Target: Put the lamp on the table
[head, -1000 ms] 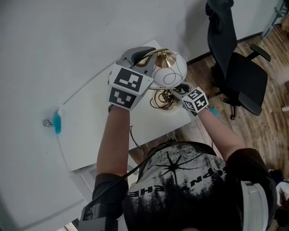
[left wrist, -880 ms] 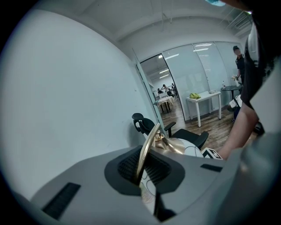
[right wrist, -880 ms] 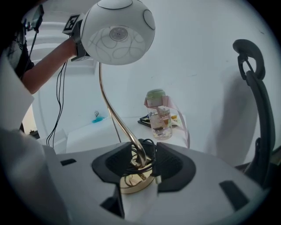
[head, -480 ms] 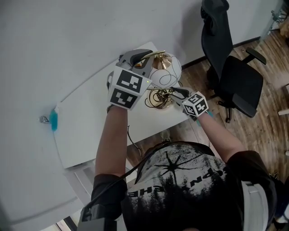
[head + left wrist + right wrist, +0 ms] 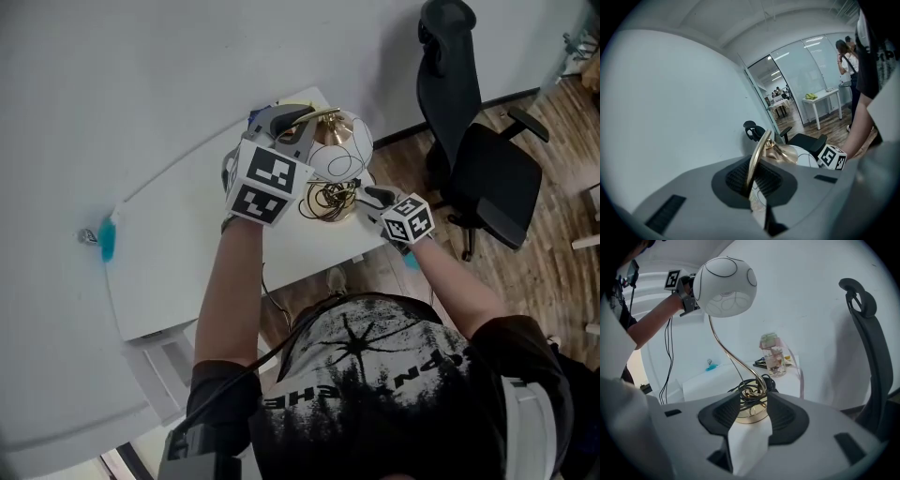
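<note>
White table (image 5: 187, 281) against a bare wall, office chair (image 5: 497, 178) off right. Our lamp (image 5: 339, 150) stands at the table's far right corner. The left gripper (image 5: 750, 185) is clamped on the slick brass stem (image 5: 758, 152). The right gripper (image 5: 751, 401) has just been opening its jaws, with the base (image 5: 750, 417) between them. It looks top-heavy and the globe shade (image 5: 724, 287) looks fragile, so we'd hold it by stem and base.

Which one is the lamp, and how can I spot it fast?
Find the white table by the wall. At its end nearest the black office chair is the lamp. Unlike the clear cup nearby, it has a round white shade, a curvy gold stem and a black cord coiled on its gold base.
</note>
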`<state>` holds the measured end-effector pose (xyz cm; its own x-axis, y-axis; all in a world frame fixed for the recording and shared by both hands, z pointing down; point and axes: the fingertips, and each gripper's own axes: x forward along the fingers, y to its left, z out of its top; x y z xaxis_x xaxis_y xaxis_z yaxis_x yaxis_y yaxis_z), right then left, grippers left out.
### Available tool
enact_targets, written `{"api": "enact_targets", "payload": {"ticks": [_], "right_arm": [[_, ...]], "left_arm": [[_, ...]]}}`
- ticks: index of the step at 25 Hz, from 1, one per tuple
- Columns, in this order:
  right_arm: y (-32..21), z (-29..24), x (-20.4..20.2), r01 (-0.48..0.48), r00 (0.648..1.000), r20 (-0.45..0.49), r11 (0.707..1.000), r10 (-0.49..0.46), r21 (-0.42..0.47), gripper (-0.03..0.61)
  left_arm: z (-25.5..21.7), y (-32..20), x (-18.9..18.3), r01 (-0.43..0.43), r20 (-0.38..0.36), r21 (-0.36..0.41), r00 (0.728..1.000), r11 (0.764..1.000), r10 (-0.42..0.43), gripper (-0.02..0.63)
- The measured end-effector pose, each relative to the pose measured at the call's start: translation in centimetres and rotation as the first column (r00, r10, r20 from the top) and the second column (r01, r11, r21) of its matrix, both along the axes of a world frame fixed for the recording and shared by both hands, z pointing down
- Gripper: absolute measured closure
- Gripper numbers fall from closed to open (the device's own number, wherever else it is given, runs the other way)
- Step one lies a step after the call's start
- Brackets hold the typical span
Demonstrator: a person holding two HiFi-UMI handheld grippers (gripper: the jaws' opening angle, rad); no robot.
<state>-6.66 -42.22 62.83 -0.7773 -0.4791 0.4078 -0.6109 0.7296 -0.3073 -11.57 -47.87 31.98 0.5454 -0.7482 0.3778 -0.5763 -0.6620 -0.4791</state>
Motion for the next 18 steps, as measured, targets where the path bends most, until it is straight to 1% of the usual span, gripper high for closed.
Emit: {"api": "enact_targets", "payload": {"ticks": [7,10,12,13,18], "right_arm": [[0.4,-0.8,0.0,0.002,1.000,-0.006,1.000,-0.002,0.017,0.411],[0.8,-0.5,0.5,-0.005,1.000,-0.012,1.000,0.006,0.013,0.412],[0.9,-0.5,0.7,-0.009,1.000,-0.014,1.000,0.009,0.011,0.411],[1.0,-0.5,0.7,-0.008,1.000,-0.015,1.000,0.008,0.011,0.411],[1.6,-1.2,0.3,0.015,1.000,-0.021,0.999,-0.014,0.029,0.411]], "left_arm": [[-0.1,-0.2,-0.7,0.031,0.052,0.025,0.998,0.999,-0.033,0.591],[-0.4,-0.1,-1.2,0.048,0.050,0.045,0.998,0.998,-0.050,0.524],[-0.7,0.1,-1.6,0.057,0.039,0.046,0.998,0.997,-0.059,0.470],[-0.8,0.4,-1.8,0.059,0.038,0.045,0.997,0.997,-0.060,0.454],[-0.5,2.1,-2.4,0.066,0.037,0.040,0.997,0.997,-0.067,0.421]]}}
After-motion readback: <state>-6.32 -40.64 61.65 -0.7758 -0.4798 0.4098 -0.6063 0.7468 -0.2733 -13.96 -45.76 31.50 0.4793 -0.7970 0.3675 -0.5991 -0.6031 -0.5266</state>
